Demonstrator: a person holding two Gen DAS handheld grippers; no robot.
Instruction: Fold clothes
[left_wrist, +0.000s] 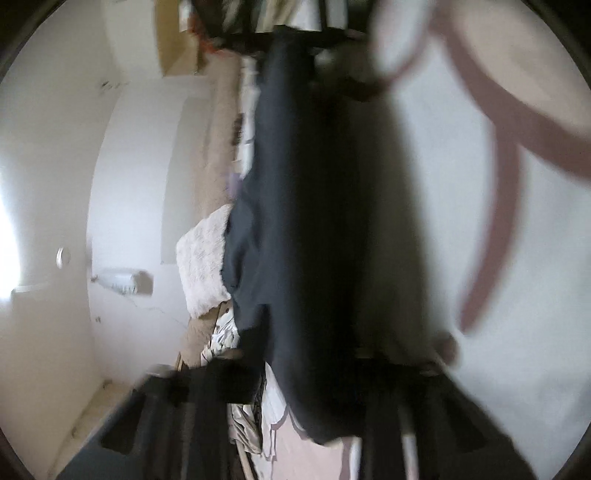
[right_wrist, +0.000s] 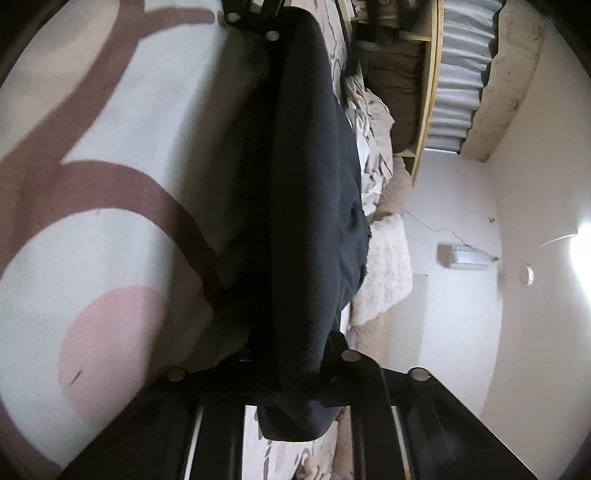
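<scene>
A black garment (left_wrist: 306, 229) hangs stretched between my two grippers, above a white bedspread with brown and pink curves (left_wrist: 461, 206). In the left wrist view my left gripper (left_wrist: 314, 373) is shut on one end of it, and the right gripper (left_wrist: 332, 40) shows blurred at the far end. In the right wrist view the black garment (right_wrist: 314, 192) runs up the middle, my right gripper (right_wrist: 291, 373) is shut on its near end, and the left gripper (right_wrist: 255, 22) holds the far end. The views are rolled sideways.
The bedspread (right_wrist: 110, 221) fills one side. Rumpled bedding and a fluffy white pillow (right_wrist: 388, 266) lie beyond the garment. A white wall with an air conditioner (right_wrist: 465, 254) and a wooden shelf with folded cloth (right_wrist: 402, 92) stand behind.
</scene>
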